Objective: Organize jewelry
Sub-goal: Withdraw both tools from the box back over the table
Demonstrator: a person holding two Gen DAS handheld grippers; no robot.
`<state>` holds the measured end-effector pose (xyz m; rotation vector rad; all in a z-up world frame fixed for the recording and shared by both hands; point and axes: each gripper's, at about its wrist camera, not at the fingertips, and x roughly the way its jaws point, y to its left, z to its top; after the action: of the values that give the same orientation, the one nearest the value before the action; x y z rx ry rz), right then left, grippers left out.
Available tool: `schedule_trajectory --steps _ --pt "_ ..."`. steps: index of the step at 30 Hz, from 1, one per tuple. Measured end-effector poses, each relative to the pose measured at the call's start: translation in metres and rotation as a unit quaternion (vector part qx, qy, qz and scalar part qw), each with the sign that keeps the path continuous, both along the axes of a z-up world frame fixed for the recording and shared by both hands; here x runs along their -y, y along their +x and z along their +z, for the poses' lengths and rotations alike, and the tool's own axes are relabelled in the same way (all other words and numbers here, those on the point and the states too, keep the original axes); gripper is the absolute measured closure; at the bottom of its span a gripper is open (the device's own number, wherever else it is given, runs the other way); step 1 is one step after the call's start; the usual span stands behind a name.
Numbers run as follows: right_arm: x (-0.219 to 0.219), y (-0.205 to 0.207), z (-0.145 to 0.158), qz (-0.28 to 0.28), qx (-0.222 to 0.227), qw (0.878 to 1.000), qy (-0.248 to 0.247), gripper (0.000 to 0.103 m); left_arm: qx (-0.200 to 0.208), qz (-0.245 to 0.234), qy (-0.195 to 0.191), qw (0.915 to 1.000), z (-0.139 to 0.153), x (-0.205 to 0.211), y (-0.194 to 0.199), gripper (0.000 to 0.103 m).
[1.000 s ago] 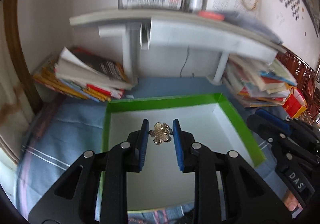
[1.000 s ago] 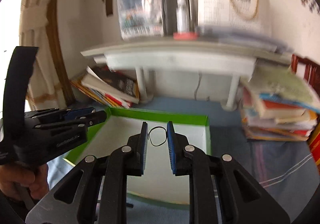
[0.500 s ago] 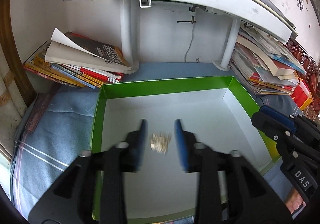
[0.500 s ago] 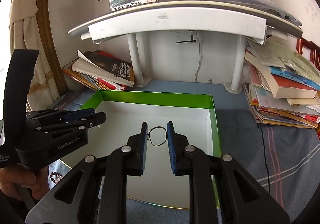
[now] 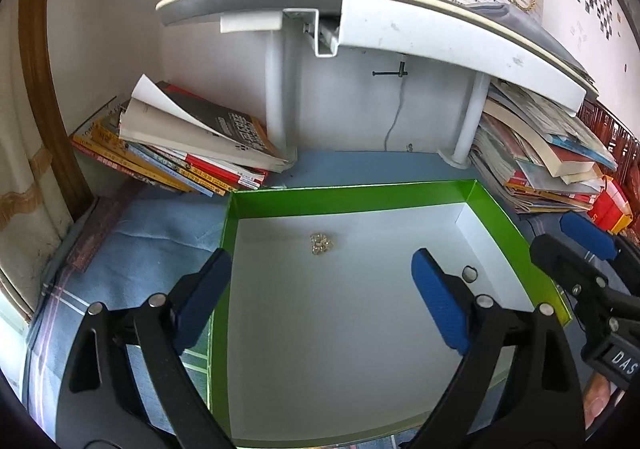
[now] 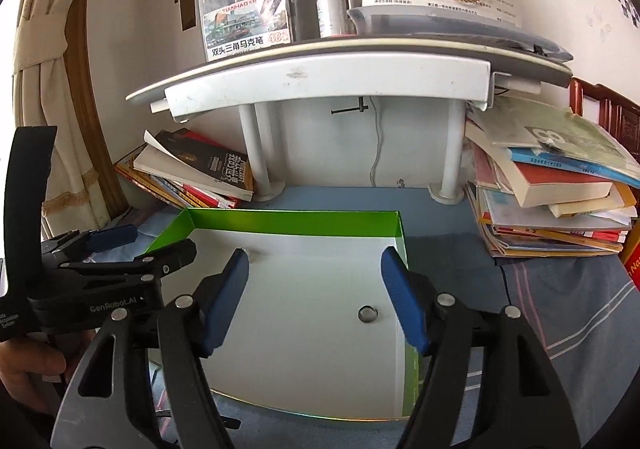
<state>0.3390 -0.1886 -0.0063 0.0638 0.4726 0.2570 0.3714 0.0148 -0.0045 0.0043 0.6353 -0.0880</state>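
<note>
Cluttered desk, green box (image 5: 344, 199) on it. Left gripper (image 5: 320, 289) and right gripper (image 6: 316, 289) both opening, empty. Flower brooch (image 5: 321, 242) ahead of left, ring (image 6: 367, 313) under right: tiny, light, slippery, so pinch the edges.

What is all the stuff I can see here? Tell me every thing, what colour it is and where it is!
Box: one, green walls, white floor, on the blue cloth.
Flower brooch: one, gold, on the box floor toward the back.
Ring: one, dark and shiny, on the box floor near the right wall.
Cloth: one, blue with stripes, under the box.
Left book pile: one, mixed colours, left of the shelf legs.
Right book pile: one, mixed colours, right of the shelf legs.
Shelf: one, white, above the desk.
Marker case: one, grey, on the shelf.
Spray bottle: one, clear, on the shelf.
Left gripper: black with blue pads, jaws opening, nothing between them.
Right gripper: same colours, jaws opening, nothing between them.
</note>
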Motion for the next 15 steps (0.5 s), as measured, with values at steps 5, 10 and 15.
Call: schedule_trajectory --steps 5,10,15 --pt "0.014 -0.009 0.017 -0.014 -0.003 1.000 0.018 0.035 0.015 0.008 -0.006 0.9998 0.023 -0.009 -0.015 0.012" --pt "0.024 -0.058 0.044 -0.017 0.020 1.000 0.016 0.035 0.065 0.009 -0.021 0.9976 0.065 -0.027 -0.080 0.012" --pt "0.032 -0.120 0.046 -0.017 0.024 0.999 0.016 0.035 0.087 0.027 -0.026 0.9955 0.069 -0.041 -0.162 0.012"
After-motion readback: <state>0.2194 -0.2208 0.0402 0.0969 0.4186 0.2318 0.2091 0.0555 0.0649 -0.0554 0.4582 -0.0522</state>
